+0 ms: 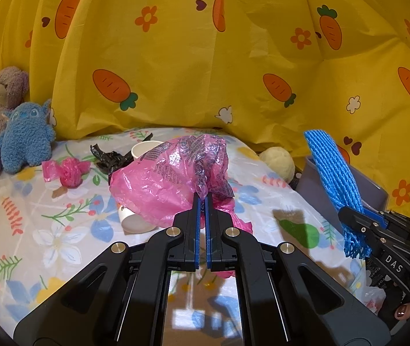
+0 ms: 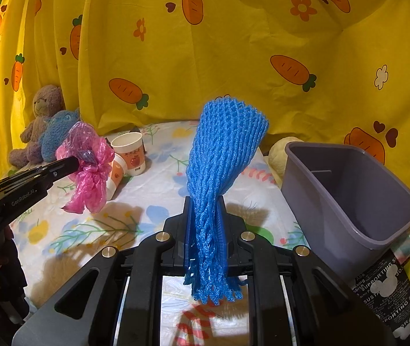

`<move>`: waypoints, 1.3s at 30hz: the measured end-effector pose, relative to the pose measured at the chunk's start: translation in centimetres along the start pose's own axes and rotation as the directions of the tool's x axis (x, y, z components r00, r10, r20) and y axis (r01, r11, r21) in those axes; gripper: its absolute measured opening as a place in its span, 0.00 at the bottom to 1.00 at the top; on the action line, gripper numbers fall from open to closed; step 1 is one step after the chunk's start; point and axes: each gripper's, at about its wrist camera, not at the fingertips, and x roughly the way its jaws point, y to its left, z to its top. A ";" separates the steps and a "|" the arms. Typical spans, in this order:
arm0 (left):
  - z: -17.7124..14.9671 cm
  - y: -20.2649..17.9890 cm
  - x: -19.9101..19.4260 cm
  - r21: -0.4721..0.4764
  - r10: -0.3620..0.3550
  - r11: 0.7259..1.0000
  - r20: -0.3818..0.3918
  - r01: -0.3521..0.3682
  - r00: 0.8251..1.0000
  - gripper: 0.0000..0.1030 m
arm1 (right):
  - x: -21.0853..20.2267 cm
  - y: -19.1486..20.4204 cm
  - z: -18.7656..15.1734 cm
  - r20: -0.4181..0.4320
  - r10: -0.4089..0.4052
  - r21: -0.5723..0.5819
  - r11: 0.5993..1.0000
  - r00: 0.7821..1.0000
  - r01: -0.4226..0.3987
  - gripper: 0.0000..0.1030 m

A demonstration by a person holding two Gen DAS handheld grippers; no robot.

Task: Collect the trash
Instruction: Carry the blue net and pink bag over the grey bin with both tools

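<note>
Your left gripper is clenched on a corner of the pink plastic bag, which hangs clear of the floral tablecloth. Your right gripper pinches the blue foam net upright, near the grey bin at its right, probably the drop point. Two paper cups remain, perhaps more trash behind the bag
</note>
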 end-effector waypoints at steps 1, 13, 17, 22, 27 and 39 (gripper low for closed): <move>0.2 -0.2 0.0 0.006 -0.002 1.000 0.001 0.002 1.000 0.02 | -0.1 -0.1 0.1 0.004 -0.002 0.000 1.000 1.000 0.002 0.16; 3.1 -5.1 2.0 0.057 -0.141 0.988 -0.002 0.141 0.990 0.02 | -1.3 -3.5 1.3 0.043 -0.068 0.043 0.997 0.997 0.066 0.16; 3.9 -7.6 3.4 0.084 -0.201 0.976 -0.005 0.201 0.980 0.02 | -1.9 -5.5 1.7 0.056 -0.114 0.069 0.992 0.992 0.110 0.16; 5.1 -11.2 5.2 0.110 -0.299 0.948 -0.017 0.299 0.954 0.02 | -2.3 -8.7 2.1 0.060 -0.195 0.124 0.975 0.979 0.187 0.16; 6.1 -15.0 7.3 0.132 -0.389 0.911 -0.040 0.391 0.920 0.02 | -2.1 -11.8 2.2 0.051 -0.272 0.170 0.950 0.961 0.260 0.16; 6.1 -21.1 12.2 0.118 -0.492 0.853 -0.146 0.509 0.858 0.02 | -0.8 -15.6 1.2 -0.014 -0.332 0.213 0.921 0.943 0.327 0.16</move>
